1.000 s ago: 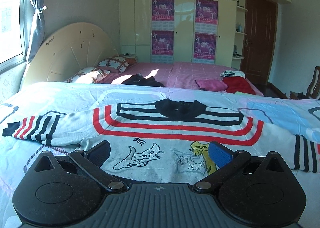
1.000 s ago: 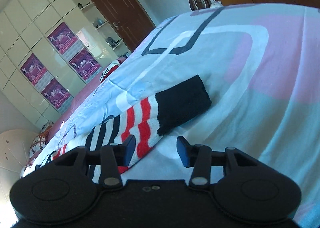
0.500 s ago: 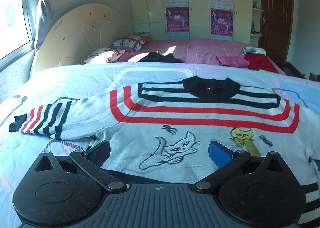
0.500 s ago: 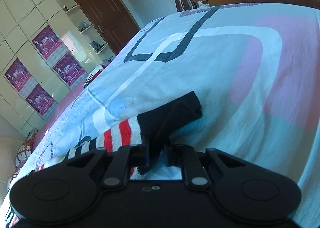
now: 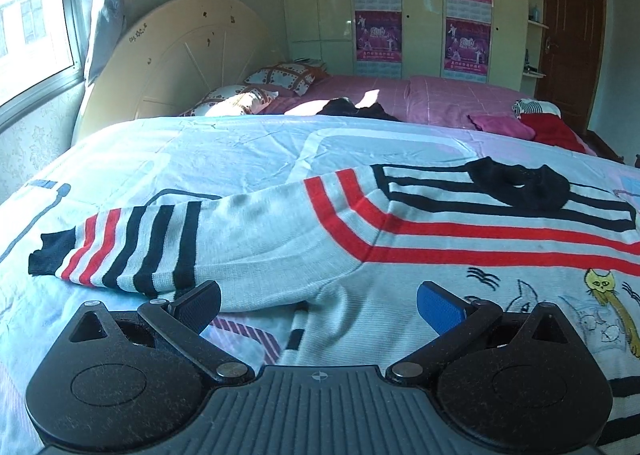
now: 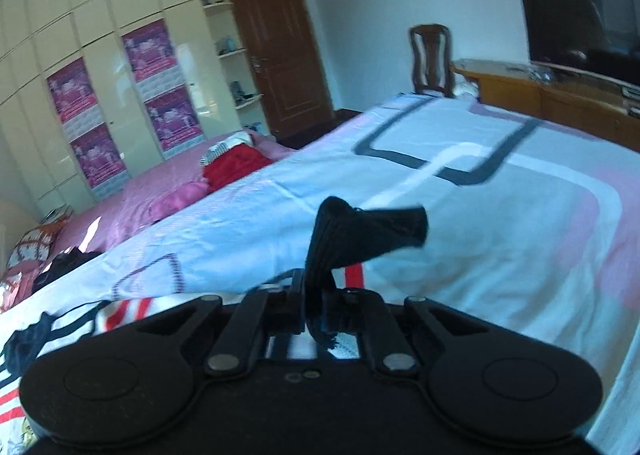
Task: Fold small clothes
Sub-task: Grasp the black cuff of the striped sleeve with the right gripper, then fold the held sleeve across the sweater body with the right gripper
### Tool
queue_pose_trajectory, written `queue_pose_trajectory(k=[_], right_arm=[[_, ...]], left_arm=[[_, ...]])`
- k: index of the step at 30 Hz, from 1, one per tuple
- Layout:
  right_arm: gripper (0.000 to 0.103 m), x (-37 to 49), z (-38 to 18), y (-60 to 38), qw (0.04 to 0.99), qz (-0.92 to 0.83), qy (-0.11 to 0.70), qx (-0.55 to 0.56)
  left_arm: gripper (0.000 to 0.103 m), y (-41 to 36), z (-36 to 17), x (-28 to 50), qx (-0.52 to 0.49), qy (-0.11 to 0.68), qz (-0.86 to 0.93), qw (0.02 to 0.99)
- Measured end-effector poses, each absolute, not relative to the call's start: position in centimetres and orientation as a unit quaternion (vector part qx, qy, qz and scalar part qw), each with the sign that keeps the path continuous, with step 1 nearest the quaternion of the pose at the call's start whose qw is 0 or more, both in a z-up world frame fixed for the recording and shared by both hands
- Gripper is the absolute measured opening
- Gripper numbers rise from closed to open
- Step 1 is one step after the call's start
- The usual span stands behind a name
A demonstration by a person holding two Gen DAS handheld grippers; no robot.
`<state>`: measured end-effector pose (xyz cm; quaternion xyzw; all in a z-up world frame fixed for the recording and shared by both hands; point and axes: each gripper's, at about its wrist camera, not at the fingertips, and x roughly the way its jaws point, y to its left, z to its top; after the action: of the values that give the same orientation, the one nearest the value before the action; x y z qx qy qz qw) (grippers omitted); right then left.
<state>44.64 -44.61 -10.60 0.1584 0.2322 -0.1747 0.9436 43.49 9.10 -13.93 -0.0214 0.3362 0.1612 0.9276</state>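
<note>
From the left wrist view, the left gripper (image 5: pixel 318 305) is hovering with its jaws wide apart and nothing between them, just above the white knitted sweater (image 5: pixel 400 255) that is lying spread flat on the pale blue bedspread (image 5: pixel 200 151). The near sleeve (image 5: pixel 132 247) is stretching out ahead and to the left of the tongs, its black cuff (image 5: pixel 50 251) at the far left, while the black collar (image 5: pixel 520 185) is lying ahead to the right; no part of the body is looking folded yet. From the right wrist view, the right gripper (image 6: pixel 320 295) is clamping its jaws together on the other black cuff (image 6: pixel 360 235), which is standing up off the bedding directly ahead of the tongs, the striped sleeve trailing below. Judging from this, the first sleeve fold is only beginning; both sleeves and the body are waiting to be folded.
</note>
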Motion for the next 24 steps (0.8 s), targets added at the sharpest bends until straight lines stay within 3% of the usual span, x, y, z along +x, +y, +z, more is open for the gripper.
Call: queue_pose_trajectory(k=[10,18,21,24], right_arm=[[0.008,48.7,-11.3,-21.3,0.966,0.004,0.257,0.029],[0.01,49.5,-13.2,-12.0,0.955,0.068,0.288,-0.02],[0.036,49.5,-14.8,-10.2,0.941,0.094,0.323,-0.041],[0.039,46.9,-14.2,-10.3,0.948,0.115,0.291,-0.054]], left_arm=[[0.103,18.0,-14.8,41.9,-0.031,0.34,0.17,0.925],[0.103,22.6,-15.4,40.7,-0.047,0.346,0.177,0.92],[0.103,22.8,-15.2,40.8,-0.059,0.34,0.17,0.923],[0.103,21.7,-14.8,41.3,-0.063,0.333,0.156,0.928]])
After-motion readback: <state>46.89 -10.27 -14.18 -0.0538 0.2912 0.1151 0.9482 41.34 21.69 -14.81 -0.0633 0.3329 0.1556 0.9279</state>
